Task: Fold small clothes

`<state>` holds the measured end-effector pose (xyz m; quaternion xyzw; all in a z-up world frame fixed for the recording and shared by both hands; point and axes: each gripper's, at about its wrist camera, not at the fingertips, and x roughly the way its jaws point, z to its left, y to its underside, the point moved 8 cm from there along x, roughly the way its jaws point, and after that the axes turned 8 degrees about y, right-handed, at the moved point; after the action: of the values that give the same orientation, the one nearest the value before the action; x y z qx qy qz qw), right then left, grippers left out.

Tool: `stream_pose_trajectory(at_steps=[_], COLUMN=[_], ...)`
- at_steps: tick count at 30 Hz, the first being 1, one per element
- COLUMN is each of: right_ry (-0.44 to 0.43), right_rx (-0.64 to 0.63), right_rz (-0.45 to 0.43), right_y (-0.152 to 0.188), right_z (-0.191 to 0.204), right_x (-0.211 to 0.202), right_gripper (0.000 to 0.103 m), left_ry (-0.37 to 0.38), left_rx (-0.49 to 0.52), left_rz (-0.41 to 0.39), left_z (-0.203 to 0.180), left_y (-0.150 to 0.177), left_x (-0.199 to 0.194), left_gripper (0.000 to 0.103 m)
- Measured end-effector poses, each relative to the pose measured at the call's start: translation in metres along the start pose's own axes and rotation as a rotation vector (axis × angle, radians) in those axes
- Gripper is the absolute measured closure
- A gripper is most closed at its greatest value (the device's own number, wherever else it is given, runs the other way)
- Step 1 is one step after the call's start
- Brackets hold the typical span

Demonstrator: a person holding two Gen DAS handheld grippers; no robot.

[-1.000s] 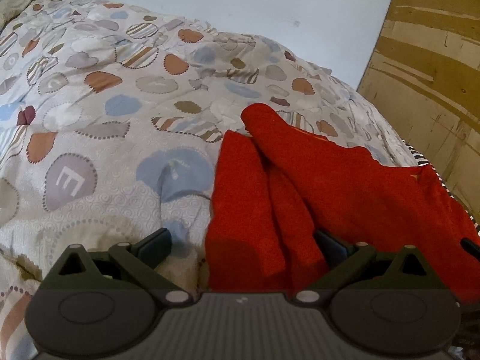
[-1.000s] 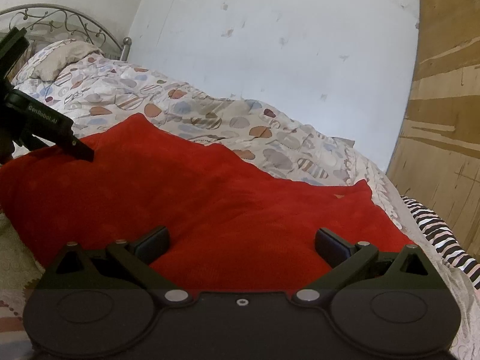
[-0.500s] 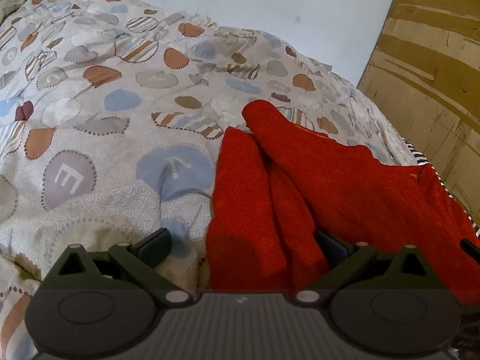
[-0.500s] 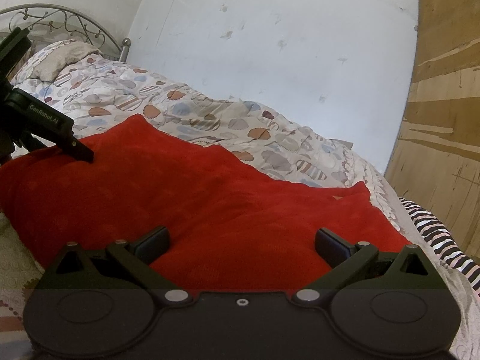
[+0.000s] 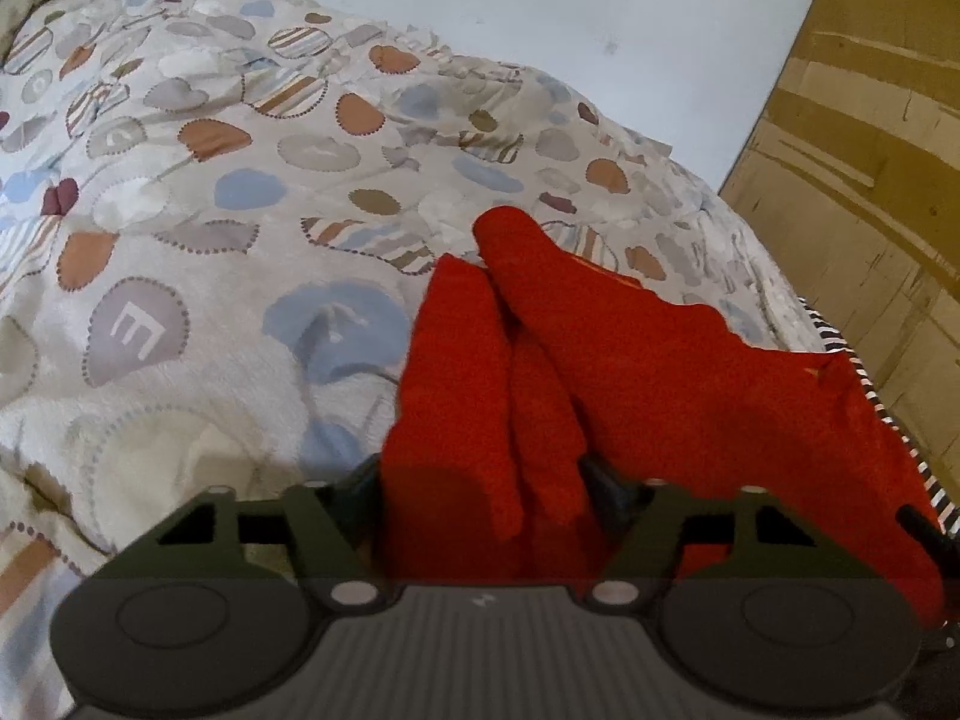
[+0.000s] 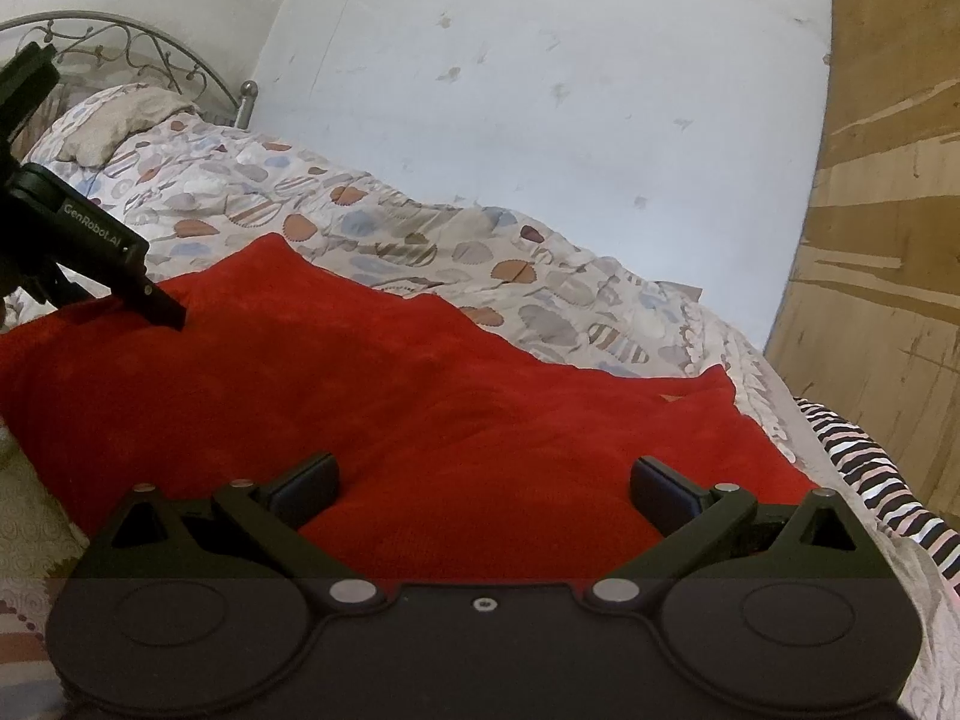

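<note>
A red knit garment [image 5: 630, 372] lies spread on the bed, its left end bunched into long folds. My left gripper [image 5: 480, 480] has narrowed around that bunched end, and red cloth fills the gap between its fingers. In the right wrist view the garment [image 6: 420, 396] spreads wide in front of my right gripper [image 6: 483, 480], which is open with the cloth's near edge between its fingers. The left gripper also shows at the left of that view [image 6: 78, 252], its finger down on the garment.
A patterned quilt [image 5: 240, 210] covers the bed. A striped cloth [image 6: 870, 474] lies at the bed's right edge. A wooden panel [image 6: 888, 240] stands on the right, a white wall behind, and a metal headboard [image 6: 120, 54] with a pillow at far left.
My left gripper's fingers have closed in from wide open onto the bunched red cloth. The right gripper has hardly moved and stays open.
</note>
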<state>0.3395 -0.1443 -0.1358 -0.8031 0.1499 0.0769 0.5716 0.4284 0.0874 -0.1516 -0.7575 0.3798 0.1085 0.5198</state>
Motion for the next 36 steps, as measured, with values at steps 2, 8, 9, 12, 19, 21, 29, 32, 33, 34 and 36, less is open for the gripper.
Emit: stream_pose_trajectory(at_steps=[2,8,9,12,19,21,29,32,33,34,36], right_ry=[0.027,0.037,0.034,0.037,0.039,0.027,-0.107,-0.068,-0.064,-0.062,-0.033], right_rx=[0.027,0.051,0.053,0.053,0.056,0.065,0.167,0.091,0.062,0.037,-0.001], right_rz=[-0.026,-0.043,-0.042,-0.044,-0.044,-0.036,0.077,0.044,0.023,0.003,-0.008], right_y=[0.000,0.002,0.002,0.002,0.002,0.002,-0.009,-0.017,-0.019,-0.021,-0.020], right_z=[-0.003,-0.007,-0.007,-0.006,-0.007,-0.008,-0.033,-0.044,-0.047,-0.051,-0.064], right_x=[-0.004,-0.006,-0.006,-0.006,-0.008,-0.007,-0.005,-0.022,-0.029,-0.037,-0.048], right_gripper=[0.001,0.000,0.000,0.000,0.000,0.000,0.000,0.000,0.000,0.000,0.000], left_ry=[-0.010,0.015,0.014,-0.001,-0.042,-0.059,0.020,0.072,0.089,0.102,0.129], left_rx=[0.001,-0.103,-0.105,-0.118,-0.086,-0.015,0.266,0.370,0.417,0.453,0.531], left_rz=[0.007,0.031,0.035,0.052,0.004,-0.034,-0.055,-0.002,0.020,0.039,0.090], left_z=[-0.001,0.008,0.008,0.007,-0.014,-0.032,-0.139,-0.189,-0.207,-0.221,-0.251], left_y=[-0.001,0.001,0.001,0.000,-0.013,-0.021,-0.065,-0.073,-0.072,-0.067,-0.052], left_x=[0.001,0.007,0.007,0.007,-0.007,-0.015,-0.023,-0.006,0.003,0.010,0.031], left_gripper=[0.034,0.030,0.030,0.037,0.074,0.076,0.078,0.078,0.078,0.078,0.078])
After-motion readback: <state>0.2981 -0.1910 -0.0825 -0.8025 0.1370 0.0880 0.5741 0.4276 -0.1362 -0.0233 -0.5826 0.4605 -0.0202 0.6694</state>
